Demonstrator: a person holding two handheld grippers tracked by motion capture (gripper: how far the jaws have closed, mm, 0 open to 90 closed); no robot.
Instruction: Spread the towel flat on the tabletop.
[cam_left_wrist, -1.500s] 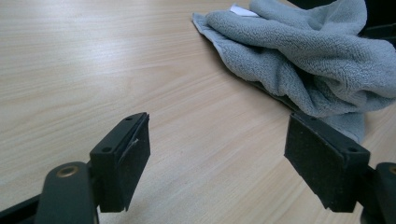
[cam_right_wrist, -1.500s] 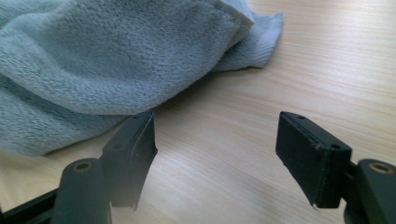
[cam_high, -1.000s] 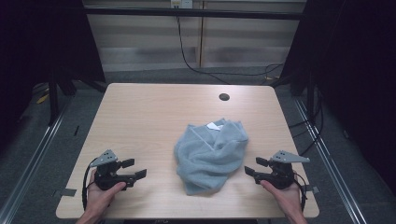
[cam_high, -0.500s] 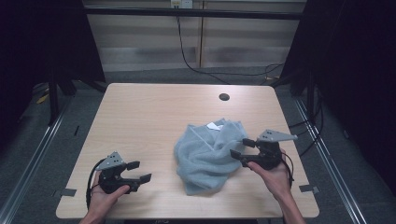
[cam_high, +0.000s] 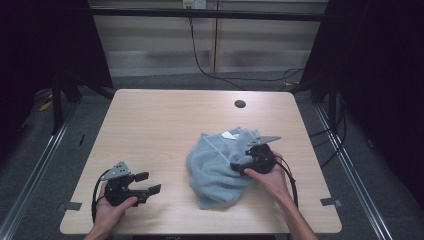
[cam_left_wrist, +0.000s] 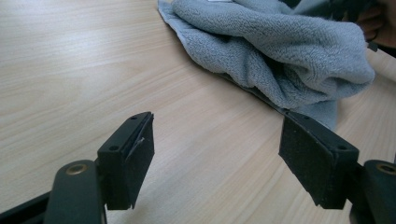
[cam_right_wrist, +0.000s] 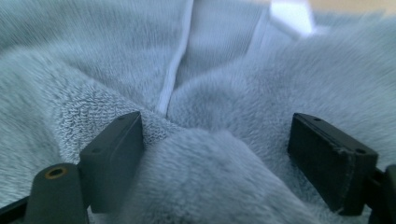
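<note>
The counter (cam_high: 150, 130) is light wood, with a dark round hole (cam_high: 240, 104) near its far edge. Black cables (cam_high: 200, 55) hang behind the counter, on the far side.

left gripper (cam_high: 148, 183) low, jaws wide apart, right gripper (cam_high: 239, 163) jaws spread

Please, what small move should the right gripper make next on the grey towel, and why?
Probably close the right gripper on the fold between its jaws. They stand open with a ridge of the grey towel bulging up between them, so a pinch looks ready. The left gripper is open over the bare table, apart from the towel, so it can wait.
</note>
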